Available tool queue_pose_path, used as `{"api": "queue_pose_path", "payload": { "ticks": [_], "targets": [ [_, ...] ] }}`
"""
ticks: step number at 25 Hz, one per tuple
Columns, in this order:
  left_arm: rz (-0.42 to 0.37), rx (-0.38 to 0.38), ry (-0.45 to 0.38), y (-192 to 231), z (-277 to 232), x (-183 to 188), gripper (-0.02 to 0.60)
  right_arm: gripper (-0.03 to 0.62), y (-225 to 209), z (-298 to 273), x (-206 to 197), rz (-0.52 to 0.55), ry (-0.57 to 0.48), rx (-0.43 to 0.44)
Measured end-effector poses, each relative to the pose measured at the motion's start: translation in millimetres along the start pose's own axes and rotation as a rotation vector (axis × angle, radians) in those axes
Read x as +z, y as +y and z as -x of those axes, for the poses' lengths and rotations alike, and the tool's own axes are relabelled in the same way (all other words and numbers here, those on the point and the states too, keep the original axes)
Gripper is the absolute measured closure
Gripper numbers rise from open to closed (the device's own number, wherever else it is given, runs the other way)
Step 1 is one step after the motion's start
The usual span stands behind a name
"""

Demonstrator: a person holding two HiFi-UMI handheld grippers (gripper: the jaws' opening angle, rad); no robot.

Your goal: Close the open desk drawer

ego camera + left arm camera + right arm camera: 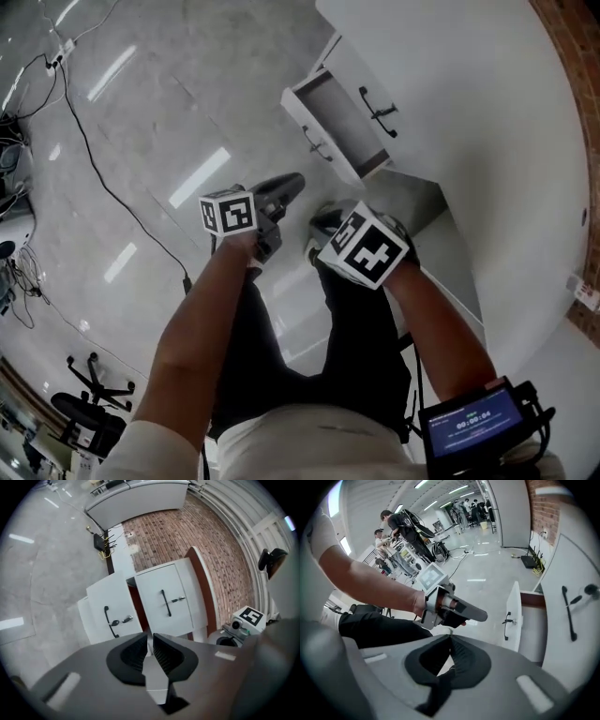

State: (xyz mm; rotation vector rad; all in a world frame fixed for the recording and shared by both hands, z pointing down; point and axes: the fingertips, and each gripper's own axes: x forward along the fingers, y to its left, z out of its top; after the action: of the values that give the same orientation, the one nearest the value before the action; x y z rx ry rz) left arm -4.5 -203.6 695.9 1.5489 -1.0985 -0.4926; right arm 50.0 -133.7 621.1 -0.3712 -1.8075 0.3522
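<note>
The white desk [487, 141] stands at the right of the head view, and its open drawer [330, 120] juts out over the floor with nothing visible inside. My left gripper [284, 187] hangs in front of my legs, short of the drawer, its jaws shut and holding nothing. Its own view looks at the open drawer's front with a black handle [110, 620], beside a closed drawer front [166, 603]. My right gripper [324, 222] is close beside the left one, also shut and holding nothing. The right gripper view shows the drawer front [513, 616] edge-on and the left gripper [454, 609].
Black cables [84, 141] trail over the glossy grey floor at the left. An office chair [84, 403] stands at the lower left. A brick wall [187, 531] rises behind the desk. Several people [401, 527] stand far off in the hall.
</note>
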Motion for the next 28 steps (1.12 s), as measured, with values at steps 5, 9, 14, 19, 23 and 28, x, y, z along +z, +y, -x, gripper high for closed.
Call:
{"api": "queue_pose_path", "payload": {
  "ticks": [5,9,14,19,23,28],
  "targets": [
    [0.086,-0.002,-0.063,62,-34,-1,0.531,0.591,-32,-43,-18,-0.020,0.015,0.012],
    [0.156,-0.003,-0.091,104,-59,-4,0.531,0.591,-52,-69,-29,0.003,0.045,0.014],
    [0.192,-0.046,-0.079,130,-88,-3,0.511,0.591,-65,-85,-26,0.016,0.032,0.024],
    [0.226,-0.104,-0.068,134,-109,2,0.508,0.591,-73,-95,-29,-0.005,0.025,0.035],
    [0.247,-0.118,-0.070,134,-117,4,0.552,0.591,-82,-96,-34,0.000,0.045,0.037],
    [0.271,-0.122,-0.095,144,-143,3,0.558,0.591,-110,-101,-45,-0.018,0.027,0.052]
  ]
}}
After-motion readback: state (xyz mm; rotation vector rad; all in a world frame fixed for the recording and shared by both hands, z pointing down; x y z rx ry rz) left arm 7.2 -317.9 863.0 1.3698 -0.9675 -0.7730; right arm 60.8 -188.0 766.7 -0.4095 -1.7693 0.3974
